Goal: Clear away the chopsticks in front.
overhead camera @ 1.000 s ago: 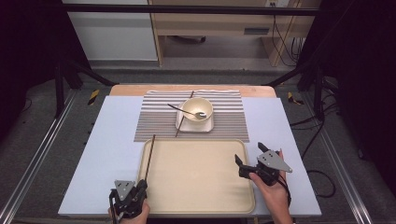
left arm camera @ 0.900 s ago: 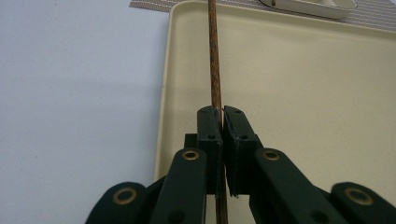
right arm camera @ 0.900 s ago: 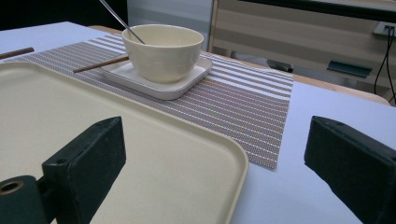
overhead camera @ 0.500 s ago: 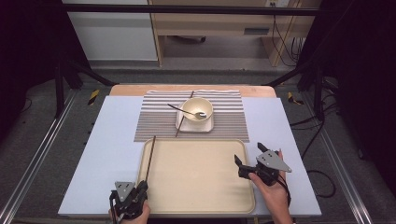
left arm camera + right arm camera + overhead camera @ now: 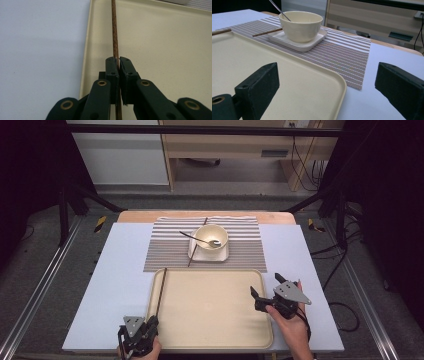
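Nothing's moved: my left claw [image 5: 119,65] still pinches the chopstick [image 5: 114,32] at the tray's [image 5: 215,340] nine o'clock edge; right claw [image 5: 332,85] gapes wide, empty.

The near end of the chopstick [image 5: 115,37] is hidden between the left claw [image 5: 119,60] and its pads — its far tip runs off the top edge of the left claw view. In the high view, the person's hands are cut by the bottom edge. The spoon's [image 5: 279,10] bowl lies hidden inside the cup [image 5: 300,25] — its handle is cropped.
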Motion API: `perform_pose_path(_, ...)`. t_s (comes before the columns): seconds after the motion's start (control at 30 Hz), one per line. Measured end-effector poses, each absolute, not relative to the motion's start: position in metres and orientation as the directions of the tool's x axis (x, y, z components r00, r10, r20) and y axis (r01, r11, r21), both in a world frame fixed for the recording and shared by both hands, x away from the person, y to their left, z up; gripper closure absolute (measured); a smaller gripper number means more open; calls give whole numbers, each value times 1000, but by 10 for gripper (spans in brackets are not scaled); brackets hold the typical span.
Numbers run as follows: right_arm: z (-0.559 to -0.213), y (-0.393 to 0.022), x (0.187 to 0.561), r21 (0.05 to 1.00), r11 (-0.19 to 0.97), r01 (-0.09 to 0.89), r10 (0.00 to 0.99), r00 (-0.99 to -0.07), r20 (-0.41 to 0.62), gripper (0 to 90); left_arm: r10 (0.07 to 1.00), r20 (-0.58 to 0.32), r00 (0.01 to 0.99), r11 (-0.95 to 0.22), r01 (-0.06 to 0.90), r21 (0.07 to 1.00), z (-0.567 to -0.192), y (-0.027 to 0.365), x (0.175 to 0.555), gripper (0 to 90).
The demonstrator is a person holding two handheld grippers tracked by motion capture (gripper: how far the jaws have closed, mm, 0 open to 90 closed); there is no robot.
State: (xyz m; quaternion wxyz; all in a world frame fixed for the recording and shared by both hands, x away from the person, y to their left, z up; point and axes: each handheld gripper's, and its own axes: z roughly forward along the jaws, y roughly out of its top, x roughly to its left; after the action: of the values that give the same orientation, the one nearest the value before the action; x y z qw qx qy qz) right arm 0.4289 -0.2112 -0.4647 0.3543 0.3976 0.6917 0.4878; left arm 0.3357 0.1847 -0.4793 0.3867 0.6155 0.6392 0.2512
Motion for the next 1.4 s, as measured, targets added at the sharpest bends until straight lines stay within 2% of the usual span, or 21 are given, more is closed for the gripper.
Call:
perform_pose_path(0.7, -466, -210, 429, 953, 218, 209, 890, -444, -106, 64, 983, -174, 63, 100, 609, 787, -484, 184, 337, 853)
perform_pose_path(1.4, -466, -209, 429, 953, 221, 207, 888, -446, -109, 63, 987, -142, 73, 73, 588, 805, -481, 180, 338, 783)
